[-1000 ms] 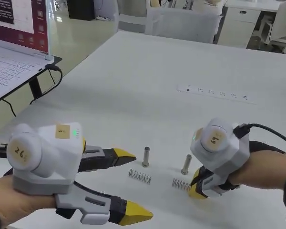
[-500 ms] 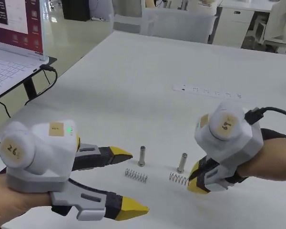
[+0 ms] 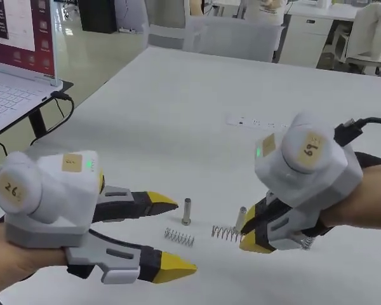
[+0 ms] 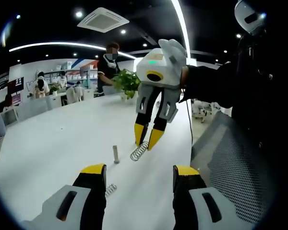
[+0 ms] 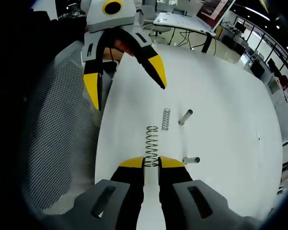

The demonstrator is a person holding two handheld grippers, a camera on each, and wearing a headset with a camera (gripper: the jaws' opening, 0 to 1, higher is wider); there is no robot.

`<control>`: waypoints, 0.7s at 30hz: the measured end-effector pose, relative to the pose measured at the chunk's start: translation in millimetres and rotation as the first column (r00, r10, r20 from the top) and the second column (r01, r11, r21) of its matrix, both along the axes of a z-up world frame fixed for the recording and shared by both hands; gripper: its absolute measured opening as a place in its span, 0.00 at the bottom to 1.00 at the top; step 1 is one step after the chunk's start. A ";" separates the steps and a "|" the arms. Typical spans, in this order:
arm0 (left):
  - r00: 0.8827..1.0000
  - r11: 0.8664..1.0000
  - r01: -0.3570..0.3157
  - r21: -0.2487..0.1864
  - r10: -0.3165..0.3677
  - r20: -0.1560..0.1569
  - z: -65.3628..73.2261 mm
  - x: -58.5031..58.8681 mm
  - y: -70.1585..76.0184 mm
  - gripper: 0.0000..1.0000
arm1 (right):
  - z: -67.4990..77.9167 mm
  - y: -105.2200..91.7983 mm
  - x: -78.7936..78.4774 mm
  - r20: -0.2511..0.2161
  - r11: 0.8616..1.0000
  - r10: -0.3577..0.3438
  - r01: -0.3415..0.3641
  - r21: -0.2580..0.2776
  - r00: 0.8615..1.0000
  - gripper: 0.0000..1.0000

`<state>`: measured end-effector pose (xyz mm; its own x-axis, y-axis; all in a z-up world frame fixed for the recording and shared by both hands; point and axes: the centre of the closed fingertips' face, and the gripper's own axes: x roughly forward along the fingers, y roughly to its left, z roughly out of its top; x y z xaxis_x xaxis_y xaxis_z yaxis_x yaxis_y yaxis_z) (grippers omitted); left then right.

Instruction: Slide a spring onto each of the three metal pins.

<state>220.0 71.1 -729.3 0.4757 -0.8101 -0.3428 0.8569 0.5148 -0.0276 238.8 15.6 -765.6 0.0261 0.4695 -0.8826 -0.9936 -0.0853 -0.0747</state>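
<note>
My right gripper [image 3: 250, 240] is shut on one end of a spring [image 3: 225, 233], which sticks out to the left just above the white table [image 3: 178, 127]. In the right gripper view that held spring [image 5: 152, 143] runs forward from the gripper [image 5: 151, 163]. One metal pin [image 3: 187, 211] stands upright, and a second pin [image 3: 240, 218] is close beside the right jaws. A loose spring [image 3: 178, 237] lies in front of the first pin. My left gripper [image 3: 171, 236] hovers open at the near left, holding nothing. In the left gripper view, the right gripper [image 4: 149, 137] carries the spring [image 4: 139, 151].
An open laptop [image 3: 13, 70] sits on a side stand at the far left with a cable [image 3: 63, 108] hanging down. A white power strip [image 3: 257, 122] lies across the table's middle. Chairs [image 3: 235, 35] stand beyond the far edge.
My right gripper has risen and shifted a little left with the spring, whose free end now clears the second pin. The left gripper stays open, nearly still. The head camera has shifted.
</note>
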 end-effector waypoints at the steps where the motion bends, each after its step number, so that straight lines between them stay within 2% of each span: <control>1: 1.000 1.000 0.006 0.000 -0.006 0.005 2.5 0.5 -1.0 0.49 | 2.6 0.8 -0.7 0.004 1.000 0.005 -0.005 0.003 1.000 0.08; 10: 0.998 0.999 0.048 -0.005 -0.048 0.028 12.8 1.2 -10.6 0.40 | 20.9 9.2 -7.4 0.030 0.998 0.047 -0.047 0.030 0.998 0.08; 21: 0.997 0.997 0.071 -0.020 -0.070 0.044 16.4 -0.9 -18.1 0.31 | 29.6 17.8 -17.2 0.053 0.993 0.106 -0.109 0.047 0.993 0.08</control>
